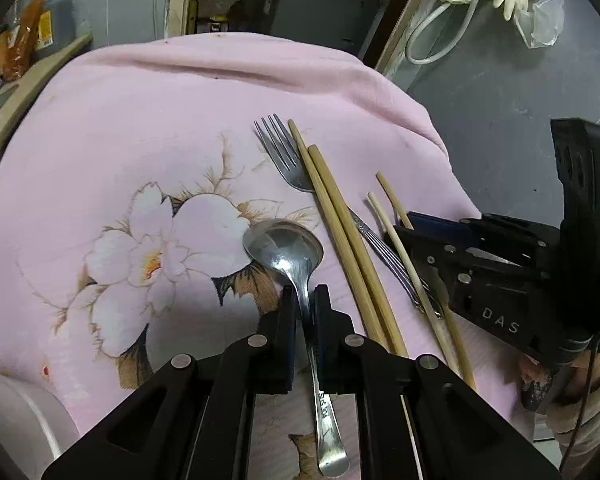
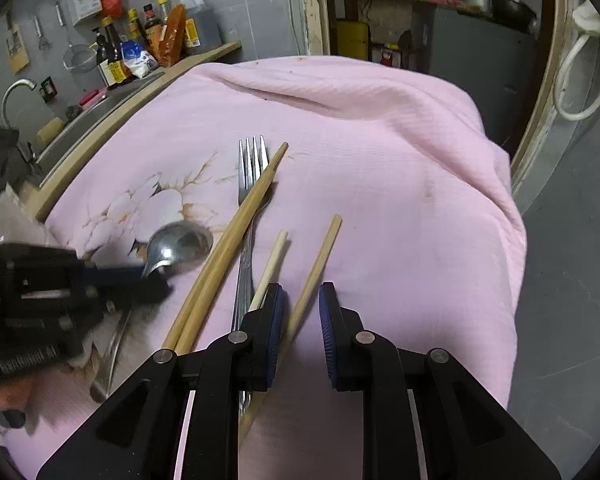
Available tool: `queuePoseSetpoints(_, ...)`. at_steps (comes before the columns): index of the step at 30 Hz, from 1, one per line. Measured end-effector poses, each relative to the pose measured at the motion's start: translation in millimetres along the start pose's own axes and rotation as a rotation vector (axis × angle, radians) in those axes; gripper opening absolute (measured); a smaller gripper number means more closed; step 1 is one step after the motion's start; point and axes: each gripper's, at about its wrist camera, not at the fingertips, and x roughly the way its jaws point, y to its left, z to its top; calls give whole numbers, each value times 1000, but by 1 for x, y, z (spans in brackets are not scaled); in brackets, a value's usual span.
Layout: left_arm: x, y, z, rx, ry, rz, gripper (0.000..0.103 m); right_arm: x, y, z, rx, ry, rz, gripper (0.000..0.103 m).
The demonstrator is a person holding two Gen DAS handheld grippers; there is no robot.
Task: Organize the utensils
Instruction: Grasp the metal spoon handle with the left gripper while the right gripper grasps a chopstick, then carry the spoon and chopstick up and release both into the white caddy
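Black jaws of the left gripper (image 1: 305,304) fill the near edge of the left wrist view, pressed together on the handle of a metal spoon (image 1: 286,246). Its bowl lies just beyond the jaws on a pink flowered cloth (image 1: 148,128) spread over the counter, and its handle runs back under the gripper toward the camera.

To the right of the spoon lie the other utensils, all pointing roughly away from the viewer: a pair of thick chopsticks (image 1: 336,220) side by side, crossing over the neck of a fork (image 1: 278,148), then two thinner chopsticks (image 1: 396,240) set a little apart.

From the right wrist view, the right gripper (image 2: 300,316) has its jaws apart around one thin chopstick (image 2: 320,264); the stick sits against the left pad and clear of the right one, so no grip is made. The second thin chopstick (image 2: 274,258) lies just outside the left jaw.

Judging from this, the picking-up step is in hand: spoon secured, chopstick about to be pinched. Next, the right jaws would need to finish closing without dragging in the neighbouring stick, and the spoon must lift clear of the thick pair beside it.

Far left, a sink tap (image 2: 16,92) and sauce bottles (image 2: 140,36) line a ledge, well out of the way.
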Motion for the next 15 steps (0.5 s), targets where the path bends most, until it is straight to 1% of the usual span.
queuePoseSetpoints(2, -1, 1, 0, -3, -1, -8, 6, 2, 0, 1, -4, 6, -5, 14)
queuePoseSetpoints(4, -1, 3, 0, -12, -5, -12, 5, 2, 1, 2, 7, 5, -17, 10)
queuePoseSetpoints(6, -5, 6, -3, -30, -18, -23, 3, 0, 1, 0, 27, 0, -7, 3)
queuePoseSetpoints(8, -12, 7, -8, -30, -39, -28, 2, -3, -1, -3, 55, -16, 11, 3)
queuePoseSetpoints(10, -22, 5, -13, -16, -76, -11, 2, -9, -3, -9, 79, -45, 19, 3)
queuePoseSetpoints(13, -38, 0, -21, 4, -152, 3, 2, -20, -3, -16, 94, -92, 20, 3)
queuePoseSetpoints(15, -54, -3, -28, 21, -220, 21, 2, -34, 2, -22, 83, -158, 1, 3)
